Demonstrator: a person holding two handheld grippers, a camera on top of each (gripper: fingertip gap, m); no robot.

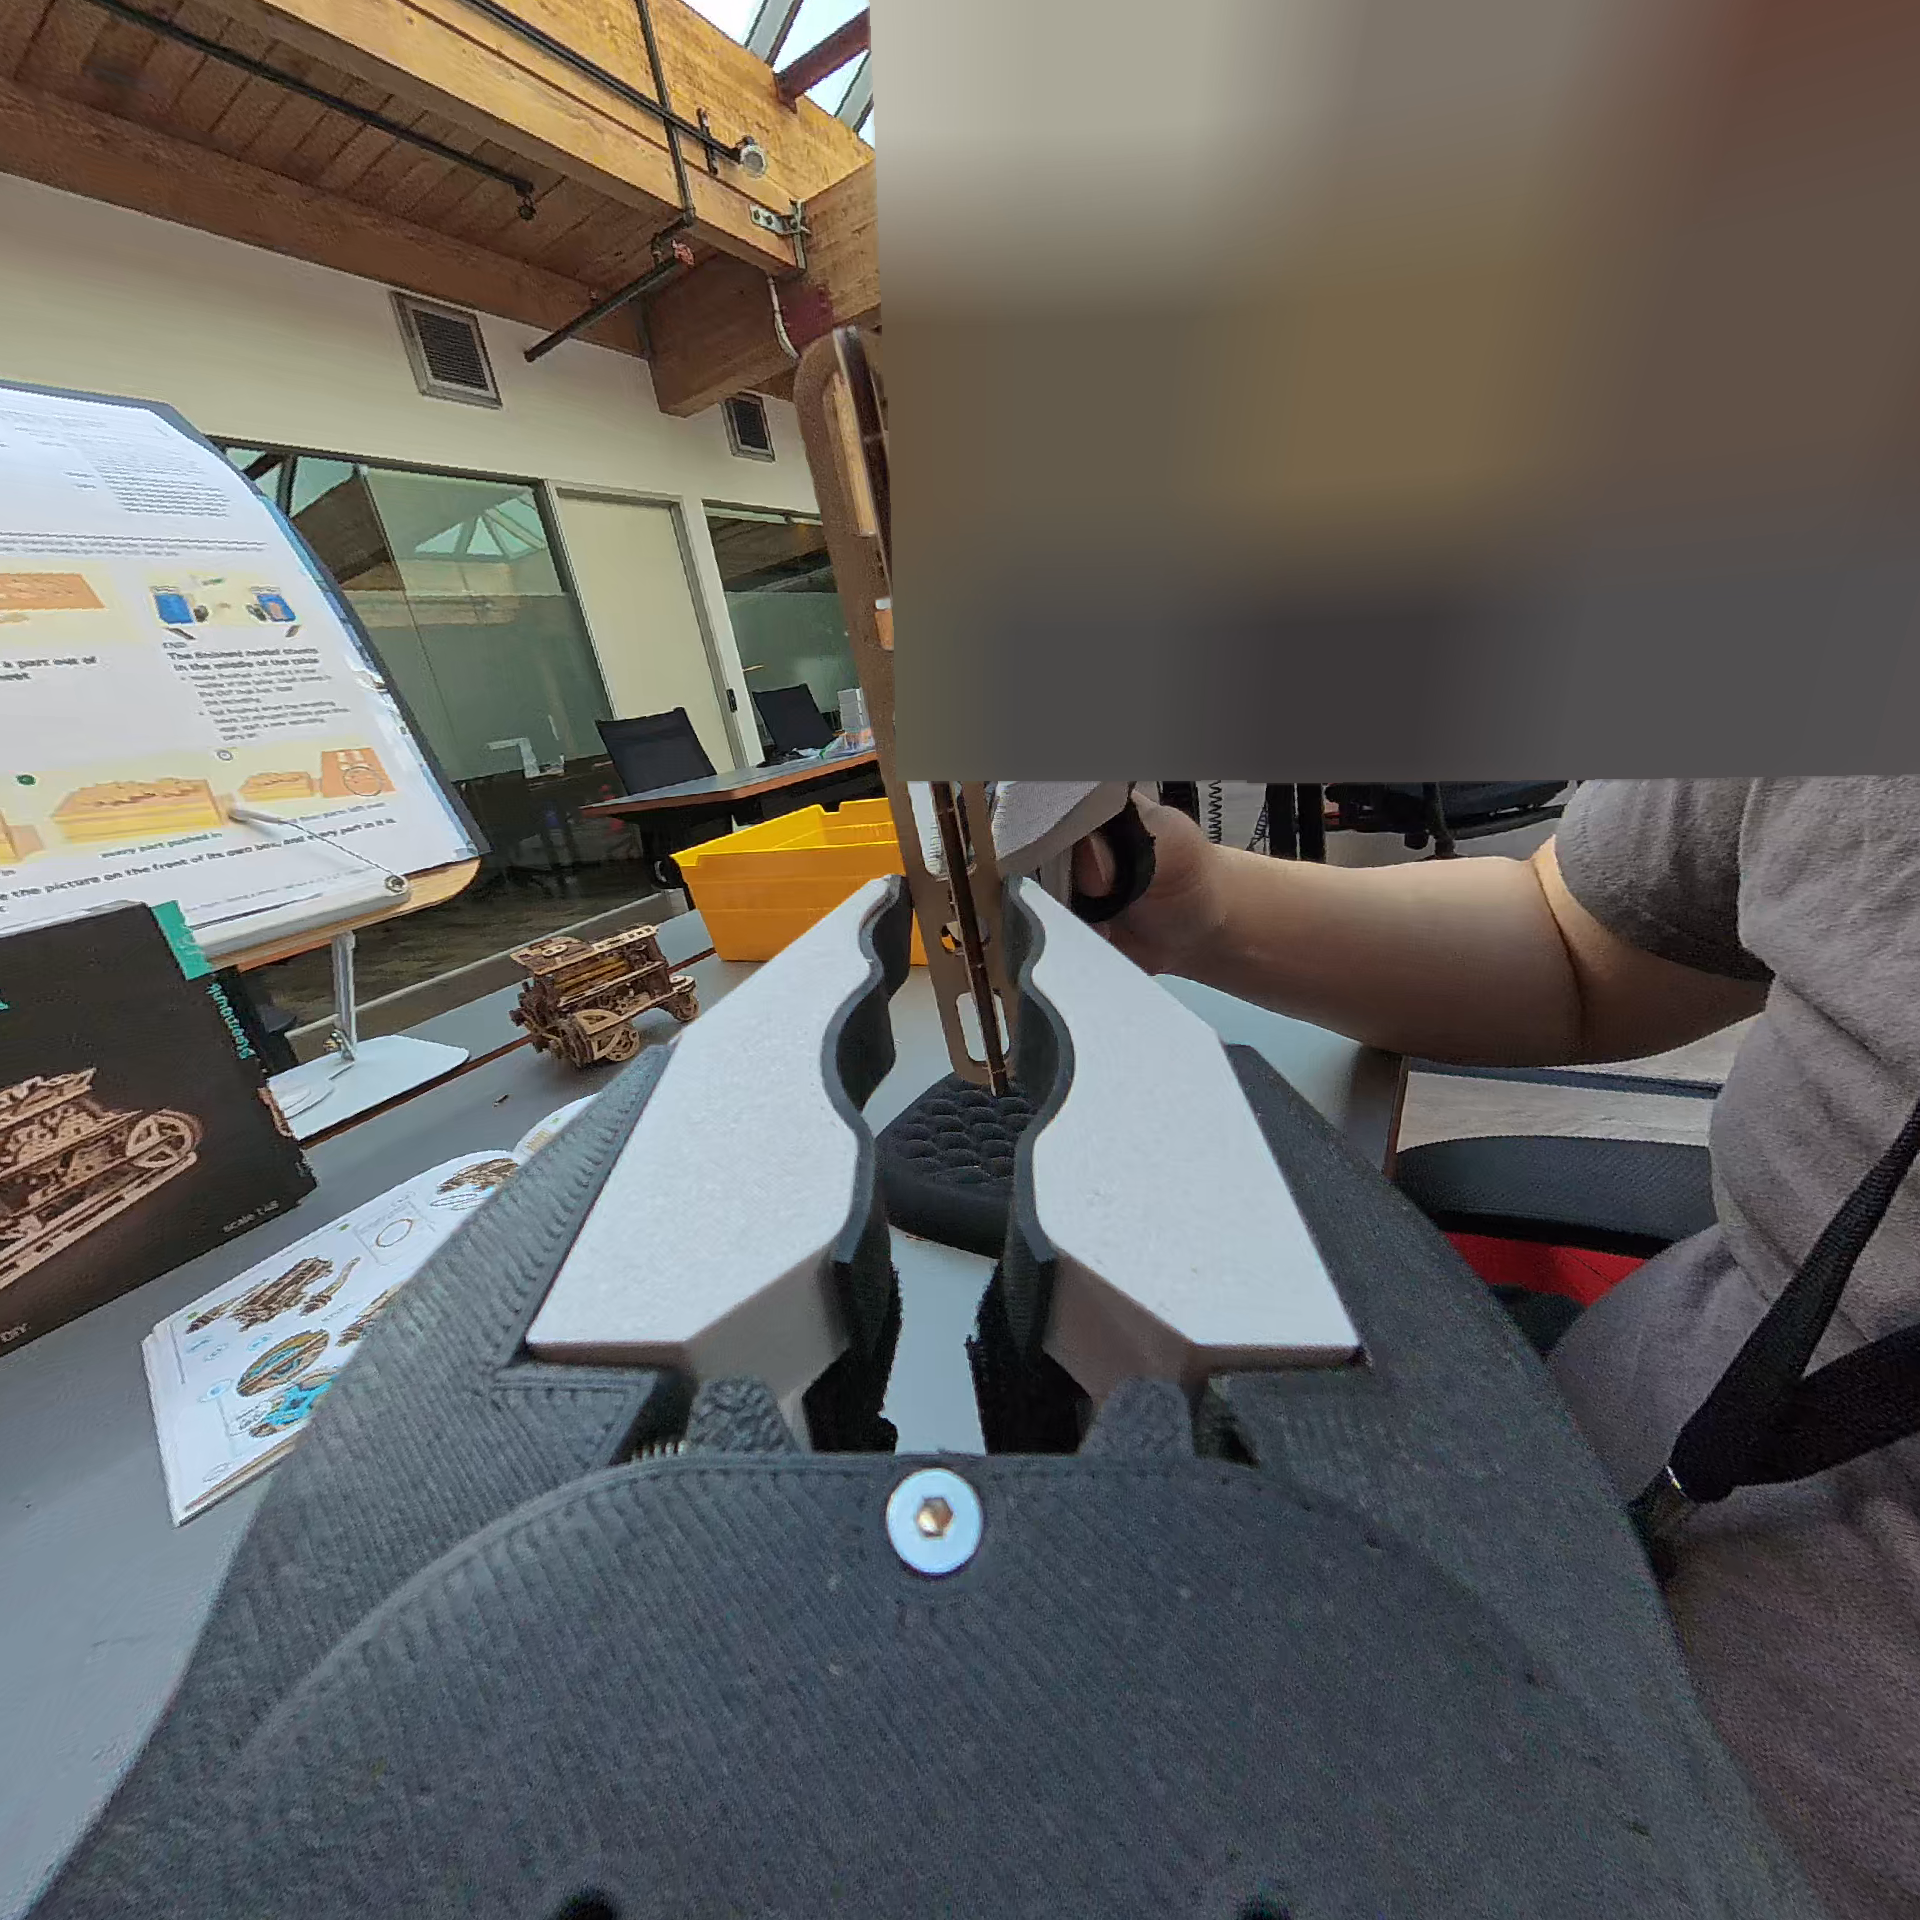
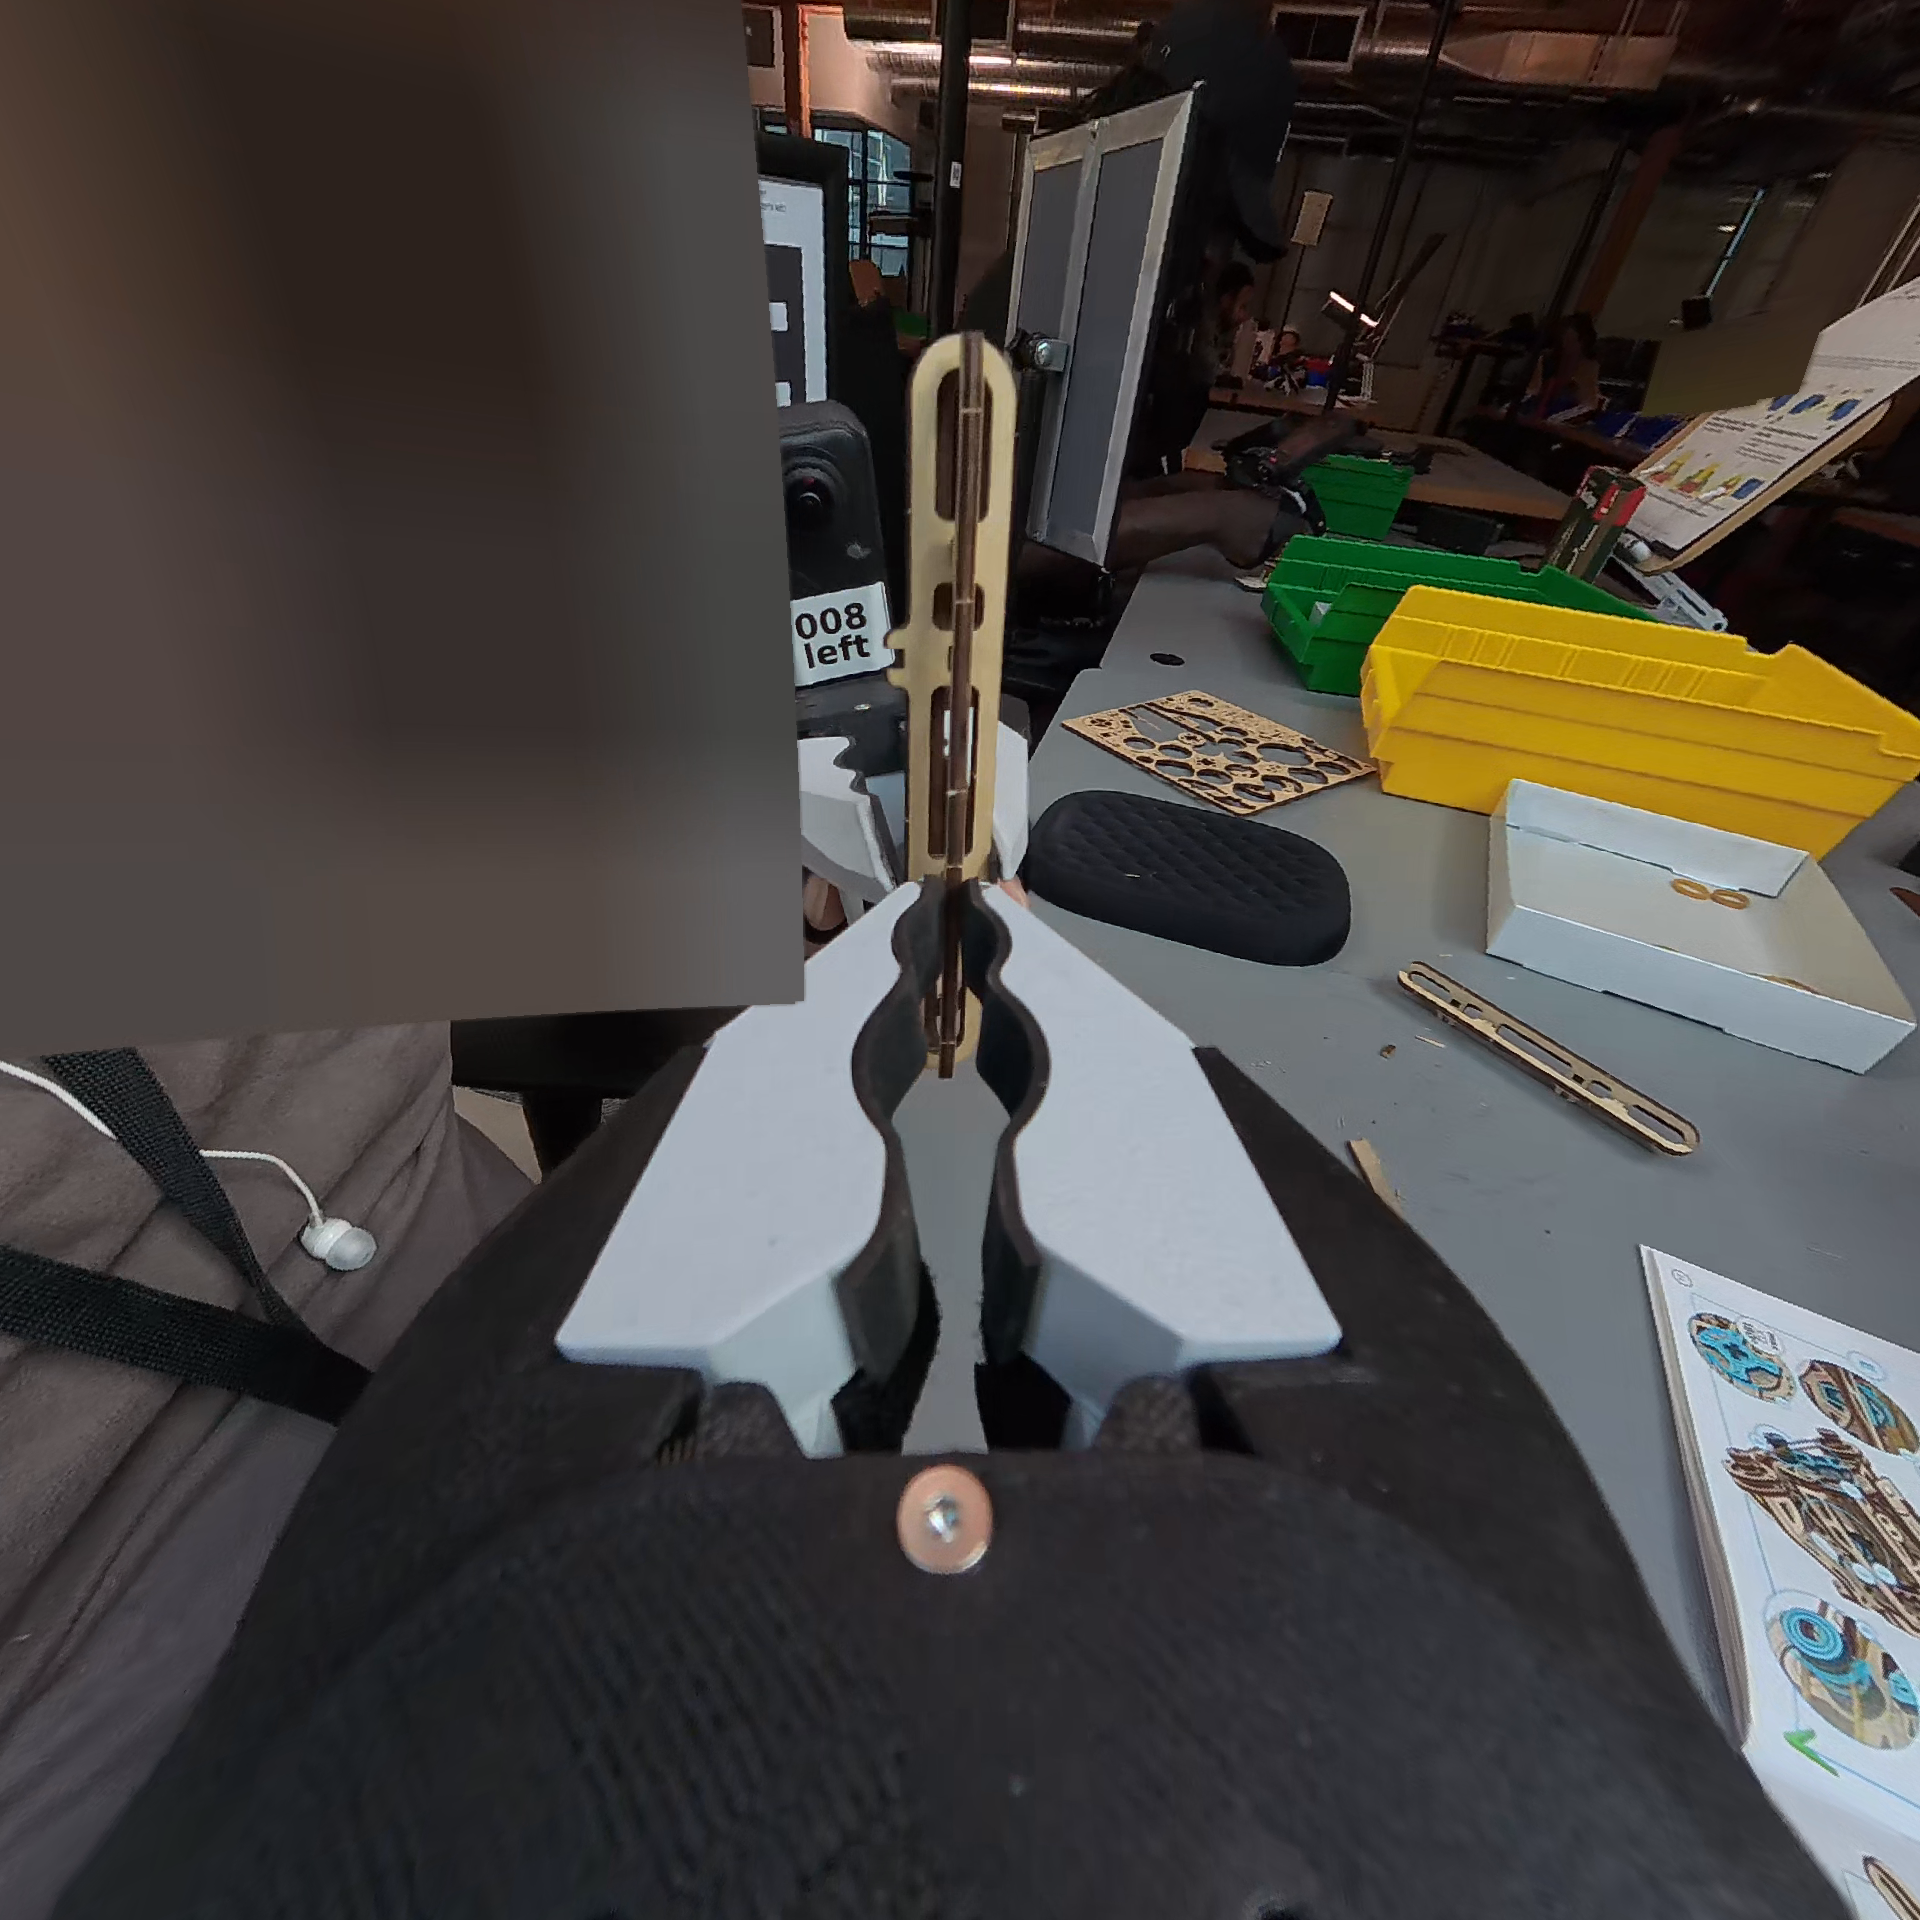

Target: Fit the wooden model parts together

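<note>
A long slotted wooden strip [image 2: 961,582] stands upright with a thin darker wooden piece [image 2: 968,727] set edge-on along its middle. My right gripper [image 2: 948,899] is shut on the lower end of this assembly. My left gripper [image 1: 958,904] closes on the same assembly [image 1: 961,935] from the opposite side, its pads against the strip's edges. The left gripper's white fingers [image 2: 847,821] show behind the strip in the right wrist view. The assembly's bottom tip hangs just above a black honeycomb pad [image 1: 956,1153]. A second loose slotted strip [image 2: 1548,1060] lies on the grey table.
A punched-out wooden sheet [image 2: 1216,750], a yellow bin [image 2: 1621,717], a green bin [image 2: 1351,603] and an open white box [image 2: 1683,935] sit to the right. Instruction booklets [image 2: 1808,1538] [image 1: 281,1340], a finished wooden model [image 1: 597,987], a black kit box [image 1: 114,1122] and an instruction stand [image 1: 187,665] are on the table. My two grippers' fingertips are within a few centimetres of each other.
</note>
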